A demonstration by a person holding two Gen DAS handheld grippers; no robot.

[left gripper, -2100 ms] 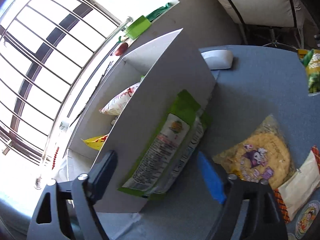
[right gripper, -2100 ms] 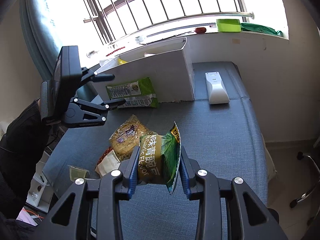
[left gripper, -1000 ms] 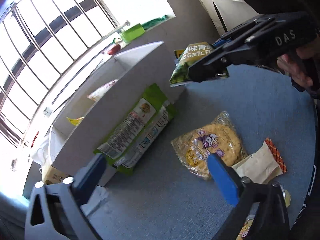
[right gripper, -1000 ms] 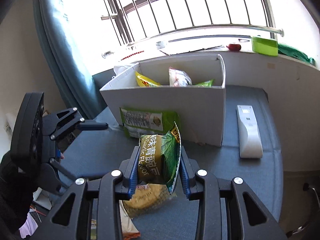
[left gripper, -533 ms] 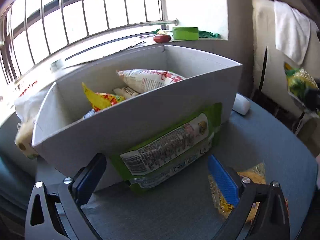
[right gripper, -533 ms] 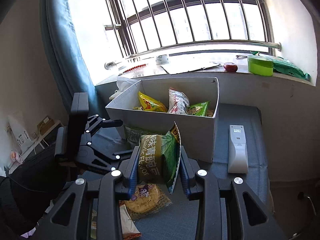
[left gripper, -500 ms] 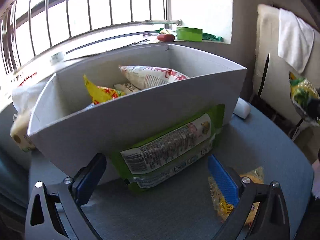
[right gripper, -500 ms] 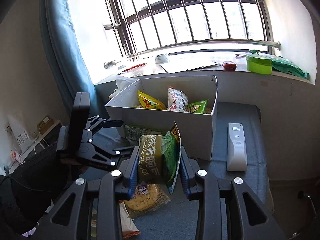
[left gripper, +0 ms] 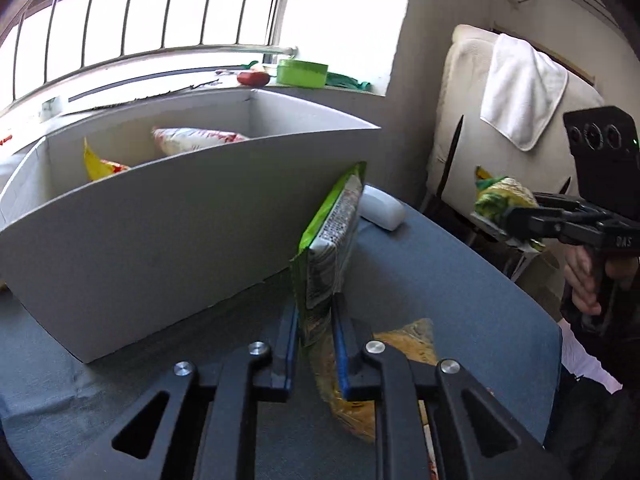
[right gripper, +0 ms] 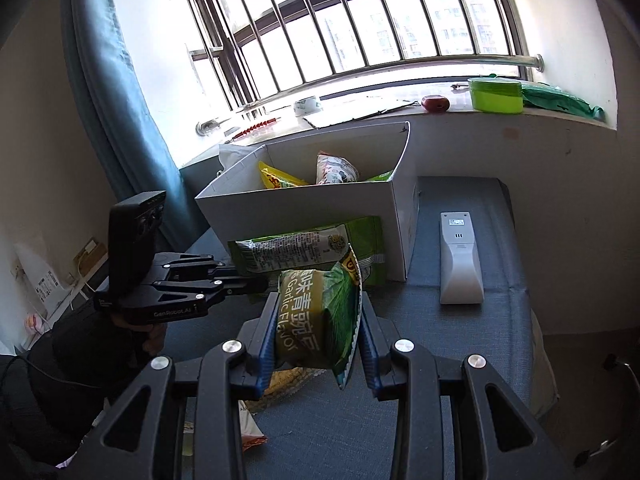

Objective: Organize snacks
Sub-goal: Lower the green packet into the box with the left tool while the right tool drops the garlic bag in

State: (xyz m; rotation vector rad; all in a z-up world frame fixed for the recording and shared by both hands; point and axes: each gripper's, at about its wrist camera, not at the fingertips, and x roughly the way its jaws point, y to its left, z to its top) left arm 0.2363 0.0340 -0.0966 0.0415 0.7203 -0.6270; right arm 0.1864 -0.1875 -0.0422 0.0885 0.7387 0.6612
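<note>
The left hand-held gripper is clamped on the near end of the long green packet leaning against the white box, its length running away; the right hand-held gripper grips a garlic-flavour bag, box just ahead

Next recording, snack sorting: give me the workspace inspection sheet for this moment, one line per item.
Surface: blue-grey table, cloth-covered.
Job's things: white box holding several snack bags; long green packet against its front wall; garlic-flavour bag; yellow cracker pack lying flat.
Clutter: white remote beside the box; green tub and small red object on the sill.
Grippers: left gripper shut on the long green packet's end; right gripper shut on the garlic-flavour bag, off the table.
Cables: nothing seen on the table.
Surroundings: barred window, blue curtain, towel-draped chair.
</note>
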